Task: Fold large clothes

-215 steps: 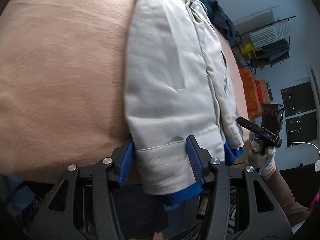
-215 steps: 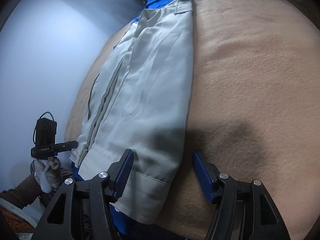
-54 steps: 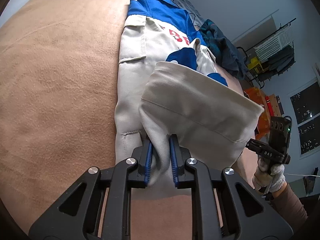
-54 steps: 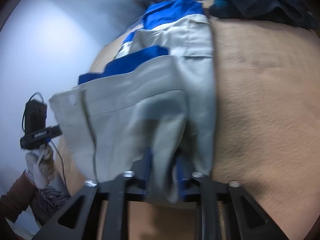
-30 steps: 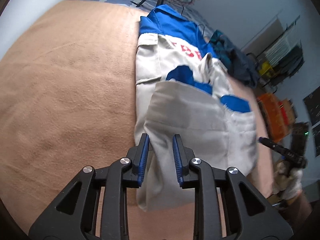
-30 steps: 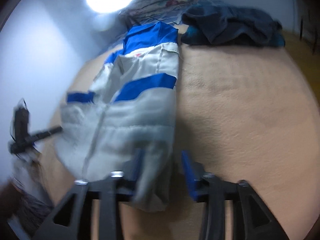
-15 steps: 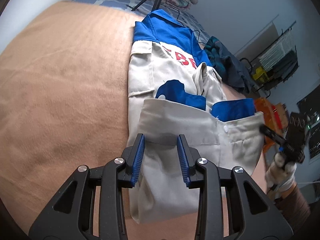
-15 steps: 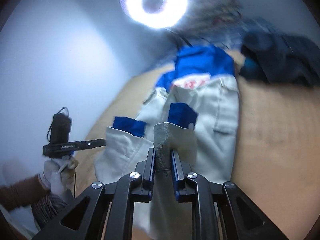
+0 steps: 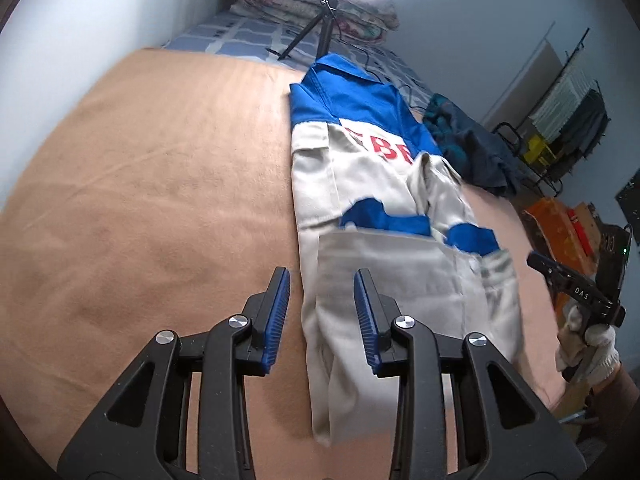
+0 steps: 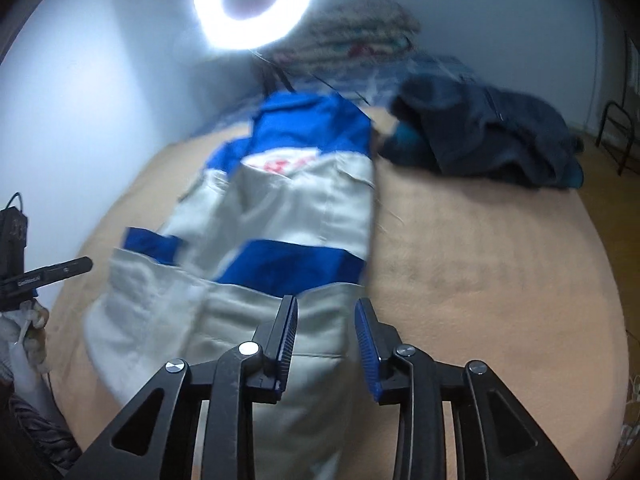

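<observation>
The left tongs [image 9: 322,320] stand spread above the bed, nothing between the blue pads: the near left edge of the work jacket [image 9: 360,216] lies below and behind the gap, not in it. The right tongs [image 10: 326,338] have just been opening; they too are spread, their pads clear of the grey hem that shows behind them. Neither holds cloth.

The jacket lies lengthwise on the tan blanket [image 9: 160,200], blue collar at the far end, red lettering across the chest. Its near part has been turned up over the middle, so the grey hem band sits across the body with blue patches peeping out from under it.

The risks, as I judge them:
- The folded flap looks loose and lies somewhat askew, its right corner drooping towards the bed's right edge. Left unsmoothed, a further fold would lock that slant in.
- At the near left a narrow grey strip trails out from under the flap; a grab there might take only one layer and pull the fold open.
- With both tongs close over the cloth, a sideways pass could snag the hem and drag it back.
- Further off, the dark blue garments [image 10: 488,136] are heaped just right of the jacket's shoulder; a fold carried far could land against them.
- At the far end the ring light [image 10: 252,0] stands on its tripod behind the collar; a pull towards it could disturb its cable, though I cannot tell how close that runs.
</observation>
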Action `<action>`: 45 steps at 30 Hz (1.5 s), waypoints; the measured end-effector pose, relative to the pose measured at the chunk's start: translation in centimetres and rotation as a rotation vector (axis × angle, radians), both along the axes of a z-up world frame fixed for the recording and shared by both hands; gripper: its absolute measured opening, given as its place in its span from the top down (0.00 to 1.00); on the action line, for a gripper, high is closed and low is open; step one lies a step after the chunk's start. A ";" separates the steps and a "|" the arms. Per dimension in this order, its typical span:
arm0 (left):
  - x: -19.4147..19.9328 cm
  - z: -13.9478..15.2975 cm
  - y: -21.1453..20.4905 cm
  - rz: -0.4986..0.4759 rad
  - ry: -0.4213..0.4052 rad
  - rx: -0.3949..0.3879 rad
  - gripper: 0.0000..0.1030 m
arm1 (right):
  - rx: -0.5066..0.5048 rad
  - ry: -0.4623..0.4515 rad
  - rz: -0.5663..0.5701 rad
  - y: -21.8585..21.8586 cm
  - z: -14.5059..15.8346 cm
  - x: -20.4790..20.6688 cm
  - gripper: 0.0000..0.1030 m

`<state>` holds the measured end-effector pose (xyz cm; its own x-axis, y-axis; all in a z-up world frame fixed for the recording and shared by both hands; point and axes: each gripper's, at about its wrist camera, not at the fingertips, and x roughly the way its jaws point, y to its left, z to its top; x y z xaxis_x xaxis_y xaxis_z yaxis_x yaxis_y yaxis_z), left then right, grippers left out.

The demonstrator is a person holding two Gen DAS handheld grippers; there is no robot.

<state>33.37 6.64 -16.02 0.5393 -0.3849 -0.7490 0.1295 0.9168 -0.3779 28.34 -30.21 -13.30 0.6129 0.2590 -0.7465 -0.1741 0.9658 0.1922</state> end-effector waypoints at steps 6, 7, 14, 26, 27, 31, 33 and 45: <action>-3.1 -0.2 -0.8 -0.081 0.003 -0.031 0.69 | 0.059 0.006 0.239 6.6 0.9 -1.4 0.70; -3.6 -0.4 -1.8 -0.112 -0.016 0.012 0.69 | 0.059 0.012 0.278 7.9 0.7 -1.4 0.70; -2.1 -5.9 -3.8 -0.089 0.118 0.100 0.62 | -0.079 0.109 0.300 12.4 -4.8 0.3 0.73; -0.5 -0.2 -7.3 -0.099 -0.065 0.138 0.63 | -0.059 -0.020 0.146 8.2 -1.6 -1.2 0.72; 0.2 -0.5 -7.5 -0.096 -0.056 0.137 0.63 | -0.056 -0.018 0.126 7.7 -1.4 -1.1 0.72; 2.6 -3.0 -7.6 -0.069 0.008 0.129 0.63 | -0.065 0.040 0.068 5.8 -1.8 0.2 0.70; 3.4 -4.5 -7.9 -0.067 0.037 0.141 0.63 | -0.093 0.060 0.081 6.1 -2.5 0.6 0.70; 6.0 -1.6 -6.0 -0.135 0.025 0.027 0.63 | -0.101 0.137 0.119 5.7 -3.5 2.2 0.70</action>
<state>39.32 0.68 -17.67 0.4649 -0.4323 -0.7726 0.2426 0.9015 -0.3585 30.59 -24.47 -16.81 0.4738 0.2431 -0.8464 -0.2669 0.9556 0.1251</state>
